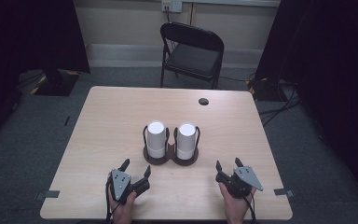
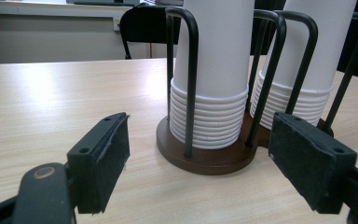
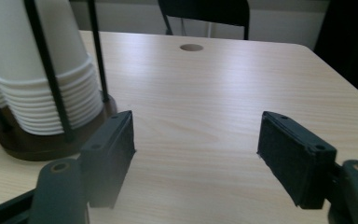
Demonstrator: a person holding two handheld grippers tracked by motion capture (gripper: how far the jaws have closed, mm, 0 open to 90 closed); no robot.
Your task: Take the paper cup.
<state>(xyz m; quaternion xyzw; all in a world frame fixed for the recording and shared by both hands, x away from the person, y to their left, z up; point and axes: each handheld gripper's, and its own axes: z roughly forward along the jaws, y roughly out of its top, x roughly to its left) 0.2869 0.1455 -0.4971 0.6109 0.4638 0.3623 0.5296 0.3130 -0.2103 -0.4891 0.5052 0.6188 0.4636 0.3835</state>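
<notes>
Two stacks of white paper cups, upside down, stand in a double holder with a dark wooden base (image 1: pixel 170 158) and black wire loops at mid-table: the left stack (image 1: pixel 156 139) and the right stack (image 1: pixel 186 141). My left gripper (image 1: pixel 136 168) rests on the table in front and to the left of the holder, jaws open and empty. In the left gripper view the left stack (image 2: pixel 213 79) is close ahead between the jaws. My right gripper (image 1: pixel 228 165) sits open and empty to the holder's right; the right stack (image 3: pixel 46 79) stands at the left of its view.
A light wooden table (image 1: pixel 112 116) has a round cable hole (image 1: pixel 203 101) near its far edge. A black folding chair (image 1: pixel 192 53) stands beyond the table. Dark curtains hang on both sides, and cables lie on the grey floor at right.
</notes>
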